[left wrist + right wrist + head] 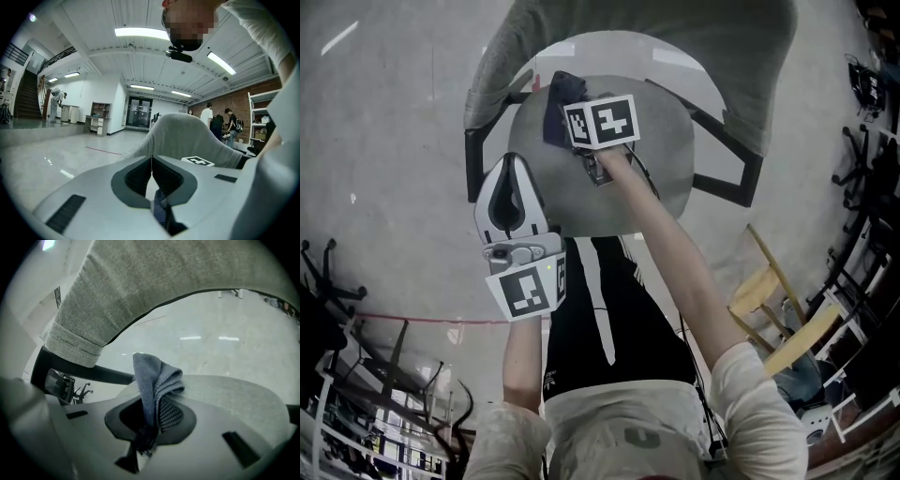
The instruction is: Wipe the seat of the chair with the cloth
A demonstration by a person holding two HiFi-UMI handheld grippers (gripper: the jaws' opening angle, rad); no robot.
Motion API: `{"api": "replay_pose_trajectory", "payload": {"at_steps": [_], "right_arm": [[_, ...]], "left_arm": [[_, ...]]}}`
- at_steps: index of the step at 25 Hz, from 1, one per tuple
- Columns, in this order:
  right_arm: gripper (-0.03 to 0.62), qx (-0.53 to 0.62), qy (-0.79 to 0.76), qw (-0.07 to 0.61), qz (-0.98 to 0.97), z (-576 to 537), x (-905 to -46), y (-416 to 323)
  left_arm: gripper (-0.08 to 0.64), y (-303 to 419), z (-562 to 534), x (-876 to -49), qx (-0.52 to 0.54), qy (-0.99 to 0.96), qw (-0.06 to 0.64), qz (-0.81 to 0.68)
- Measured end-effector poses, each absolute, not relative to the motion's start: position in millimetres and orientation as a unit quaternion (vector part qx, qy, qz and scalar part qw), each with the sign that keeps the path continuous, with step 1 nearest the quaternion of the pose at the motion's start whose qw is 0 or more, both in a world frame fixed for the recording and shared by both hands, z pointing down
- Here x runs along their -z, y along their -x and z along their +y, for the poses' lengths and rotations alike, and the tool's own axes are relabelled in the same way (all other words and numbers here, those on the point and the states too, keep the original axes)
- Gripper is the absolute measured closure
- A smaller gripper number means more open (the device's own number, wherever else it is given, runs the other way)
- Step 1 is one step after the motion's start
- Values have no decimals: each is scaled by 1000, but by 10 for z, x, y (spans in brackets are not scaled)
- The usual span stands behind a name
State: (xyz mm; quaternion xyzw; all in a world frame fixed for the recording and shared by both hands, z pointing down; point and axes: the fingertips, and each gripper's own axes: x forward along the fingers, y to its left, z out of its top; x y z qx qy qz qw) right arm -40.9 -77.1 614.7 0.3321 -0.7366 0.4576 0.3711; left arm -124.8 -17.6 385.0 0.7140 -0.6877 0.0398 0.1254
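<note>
Polished grey floor (384, 141) surrounds the chair (741, 84). The right claw (151, 425) is clenched on the blue cloth (154, 380), which bunches up past its jaw tips. The grey seat (666, 159) lies just below and ahead of it. The left claw (151, 164), jaws pressed together on nothing, hangs over the seat's edge.

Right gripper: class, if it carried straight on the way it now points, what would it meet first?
Probably the chair seat: the right gripper, shut on the cloth, points low across it. Beyond lies an open gap under the backrest, though depth is unclear.
</note>
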Motion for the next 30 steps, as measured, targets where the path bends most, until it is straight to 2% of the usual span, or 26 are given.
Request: {"api": "replay_pose_trajectory", "payload": {"at_steps": [7, 15, 30], "right_arm": [[543, -457, -369, 374, -718, -763, -6179, -395], [543, -432, -416, 413, -686, -815, -6162, -1328], [543, -359, -479, 505, -622, -826, -6068, -2206]], "left_arm": [[540, 1033, -244, -3742, -42, -731, 113, -672], [540, 917, -250, -3743, -52, -737, 110, -665], [540, 811, -200, -3732, -59, -747, 108, -653]]}}
